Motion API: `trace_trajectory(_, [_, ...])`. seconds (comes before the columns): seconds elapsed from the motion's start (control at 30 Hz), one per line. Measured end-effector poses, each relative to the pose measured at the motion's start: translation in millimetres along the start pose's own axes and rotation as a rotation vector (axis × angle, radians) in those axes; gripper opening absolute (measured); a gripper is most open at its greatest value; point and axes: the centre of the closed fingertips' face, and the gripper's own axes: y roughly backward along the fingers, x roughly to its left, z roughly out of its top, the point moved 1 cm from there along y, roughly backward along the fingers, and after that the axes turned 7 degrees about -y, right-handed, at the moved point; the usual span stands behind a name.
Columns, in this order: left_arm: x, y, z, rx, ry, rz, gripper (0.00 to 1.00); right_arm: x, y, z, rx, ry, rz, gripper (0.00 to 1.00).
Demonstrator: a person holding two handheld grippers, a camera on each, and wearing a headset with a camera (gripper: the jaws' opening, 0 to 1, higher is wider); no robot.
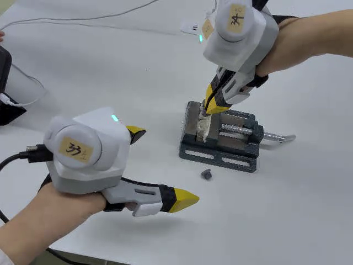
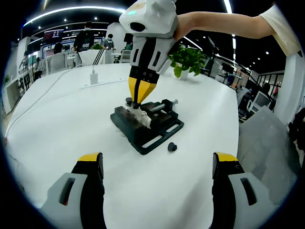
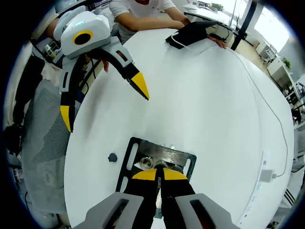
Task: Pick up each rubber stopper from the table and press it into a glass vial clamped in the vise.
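While right gripper (image 1: 208,109), jaws narrow, sits over vial (image 1: 202,129) in vise (image 1: 220,160), 1 loose stopper (image 1: 206,174) lies nearer left gripper (image 1: 164,165), jaws wide.

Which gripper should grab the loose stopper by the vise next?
Left. The left gripper is open and free, and the stopper lies on the table ahead of its jaws. The right gripper is shut, tips at the vial in the vise.

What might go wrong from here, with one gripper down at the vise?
The shut right gripper is at the top of the glass vial in the vise; an off-centre push might crack it. The loose stopper beside the vise could get knocked away by the open left gripper.
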Motion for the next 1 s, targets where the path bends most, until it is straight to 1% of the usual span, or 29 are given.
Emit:
trace_trajectory(0.07, [-0.1, -0.7, 0.0, -0.001, 0.003, -0.002, 0.95, -0.6, -0.6, -0.4, 0.005, 0.000, 0.004, 0.00])
trace_trajectory(0.13, [0.1, -1.3, 0.1, -0.001, 0.003, -0.002, 0.95, 1.4, -1.1, -0.8, 0.029, 0.028, -0.007, 0.00])
trace_trajectory(0.17, [0.3, -1.5, 0.0, -0.001, 0.004, -0.002, 0.95, 4.5, -1.7, 0.9, 0.038, 0.030, -0.011, 0.00])
trace_trajectory(0.2, [0.6, -1.9, -0.3, -0.001, 0.006, -0.002, 0.94, 4.6, -2.2, 1.5, 0.051, 0.031, -0.018, 0.00])
trace_trajectory(0.23, [0.7, -2.1, -0.5, 0.000, 0.006, -0.002, 0.94, 4.6, -3.0, 1.9, 0.052, 0.034, -0.018, 0.00])
trace_trajectory(0.3, [1.0, -2.8, -0.2, -0.002, 0.007, -0.002, 0.94, 3.3, -2.7, 1.8, 0.063, 0.005, -0.016, 0.00])
trace_trajectory(0.43, [0.4, -4.0, 0.1, -0.004, 0.010, -0.003, 0.94, 0.2, -4.8, 1.4, 0.075, 0.003, -0.007, 0.00])
trace_trajectory(0.53, [-0.4, -4.8, -1.3, 0.000, 0.010, -0.006, 0.94, -0.8, -4.1, -0.2, 0.055, -0.029, 0.007, 0.00])
trace_trajectory(0.57, [-0.3, -4.9, -1.7, 0.001, 0.011, -0.006, 0.94, 2.0, -3.8, 0.3, 0.052, -0.036, 0.007, 0.00])
trace_trajectory(0.6, [-0.3, -5.3, -1.9, 0.001, 0.013, -0.006, 0.94, 3.2, -3.6, -0.2, 0.048, -0.025, 0.008, 0.00])
trace_trajectory(0.7, [0.0, -6.6, -2.5, 0.004, 0.015, -0.007, 0.94, 0.6, -3.6, -0.6, 0.045, -0.044, 0.015, 0.00])
trace_trajectory(0.73, [0.1, -7.1, -2.5, 0.005, 0.016, -0.008, 0.94, 0.9, -3.6, -0.6, 0.044, -0.040, 0.015, 0.00])
trace_trajectory(0.77, [0.1, -7.7, -2.3, 0.004, 0.017, -0.009, 0.94, -4.0, -4.0, -0.5, 0.037, -0.035, 0.017, 0.00])
trace_trajectory(0.83, [0.2, -8.9, -2.1, 0.005, 0.014, -0.012, 0.94, -3.7, -4.8, 1.3, 0.035, -0.055, 0.020, 0.00])
trace_trajectory(0.87, [0.3, -9.5, -1.8, 0.005, 0.014, -0.013, 0.94, -2.8, -5.0, 2.0, 0.041, -0.031, 0.020, 0.00])
trace_trajectory(0.9, [0.2, -9.9, -1.6, 0.005, 0.015, -0.014, 0.94, -0.8, -5.0, 1.4, 0.047, -0.031, 0.016, 0.00])
trace_trajectory(0.93, [0.6, -10.7, -1.4, 0.006, 0.014, -0.015, 0.94, -1.1, -5.1, 1.4, 0.070, -0.010, 0.010, 0.00])
trace_trajectory(1.0, [1.0, -11.5, -0.7, 0.005, 0.014, -0.016, 0.94, -3.1, -5.9, 1.6, 0.086, 0.002, 0.009, 0.00])
